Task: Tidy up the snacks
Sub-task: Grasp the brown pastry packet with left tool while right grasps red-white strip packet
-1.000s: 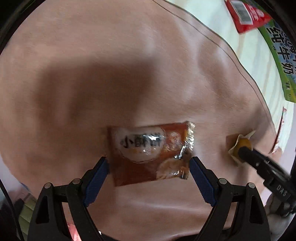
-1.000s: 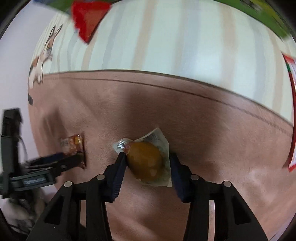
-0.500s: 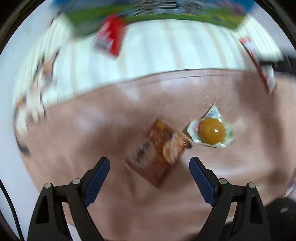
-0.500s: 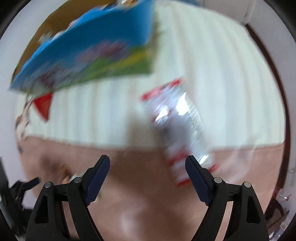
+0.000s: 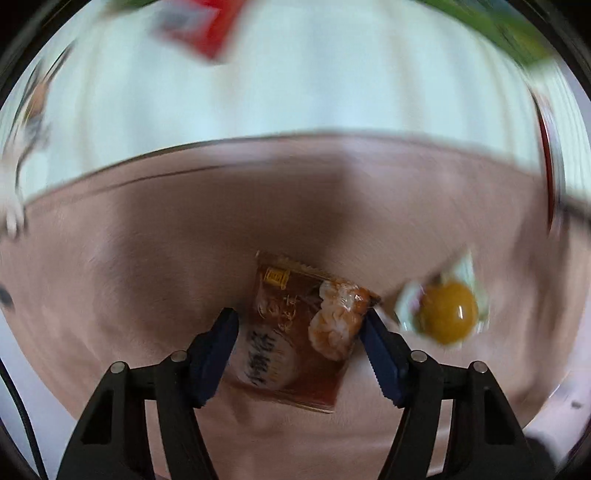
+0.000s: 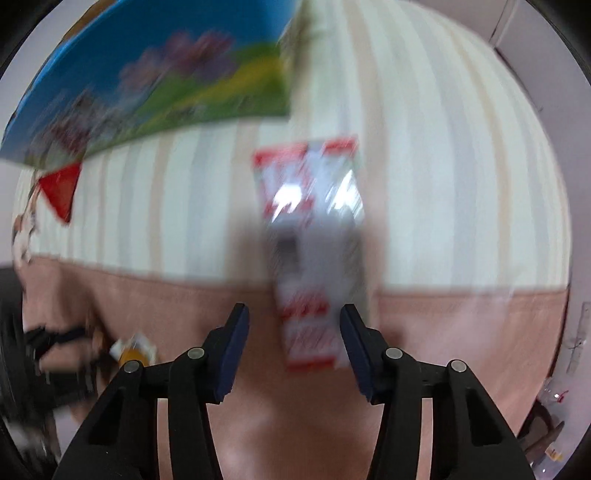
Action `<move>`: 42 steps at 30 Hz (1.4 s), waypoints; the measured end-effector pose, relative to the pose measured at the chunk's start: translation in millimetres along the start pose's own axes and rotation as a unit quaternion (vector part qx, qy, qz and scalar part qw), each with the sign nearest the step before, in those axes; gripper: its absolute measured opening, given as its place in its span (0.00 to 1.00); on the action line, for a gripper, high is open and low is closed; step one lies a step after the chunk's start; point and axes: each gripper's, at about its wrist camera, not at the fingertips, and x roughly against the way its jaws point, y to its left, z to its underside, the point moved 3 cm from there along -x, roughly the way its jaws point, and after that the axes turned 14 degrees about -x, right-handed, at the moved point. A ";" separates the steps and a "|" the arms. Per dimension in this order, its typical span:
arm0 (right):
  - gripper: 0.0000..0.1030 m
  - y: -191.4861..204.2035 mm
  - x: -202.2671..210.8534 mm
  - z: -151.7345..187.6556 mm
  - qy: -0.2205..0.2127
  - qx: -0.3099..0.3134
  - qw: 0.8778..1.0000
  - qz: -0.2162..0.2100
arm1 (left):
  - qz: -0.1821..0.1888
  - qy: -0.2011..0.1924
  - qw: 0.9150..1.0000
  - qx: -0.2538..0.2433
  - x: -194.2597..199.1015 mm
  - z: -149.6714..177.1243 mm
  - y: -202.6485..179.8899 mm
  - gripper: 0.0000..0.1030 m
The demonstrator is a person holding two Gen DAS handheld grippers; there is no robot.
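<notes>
A brown snack packet (image 5: 299, 332) lies on the pink cloth (image 5: 147, 236) between the fingers of my left gripper (image 5: 300, 325), which is open around it; whether the pads touch it is unclear. A small clear-wrapped yellow jelly snack (image 5: 445, 312) lies just right of it and also shows in the right wrist view (image 6: 133, 350). My right gripper (image 6: 293, 325) is open, with a red-and-silver packet (image 6: 314, 251) lying ahead between its fingers, across the seam of pink and striped cloth.
A large blue and green box (image 6: 147, 85) sits at the back on the striped cloth (image 6: 443, 166). A red packet (image 6: 59, 192) lies at the far left; it also shows in the left wrist view (image 5: 207, 26). The left gripper's dark body (image 6: 48, 343) is at the left edge.
My right gripper let go of the yellow jelly snack and swung right to the red-and-silver packet. My left gripper turned, moved in and narrowed around the brown packet.
</notes>
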 end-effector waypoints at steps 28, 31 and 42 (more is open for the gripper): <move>0.54 5.4 -24.5 32.3 0.055 -0.010 0.998 -0.025 | 0.069 0.013 0.997 0.026 -22.5 -3.3 16.5 0.70; 0.56 1.5 -28.5 49.7 0.082 -0.028 0.995 -0.042 | 0.062 0.016 0.998 0.013 -24.0 -3.4 16.0 0.72; 0.52 13.7 -56.8 38.1 0.030 -0.028 0.999 -0.018 | 0.033 -0.030 0.999 0.005 -8.1 3.5 -2.9 0.53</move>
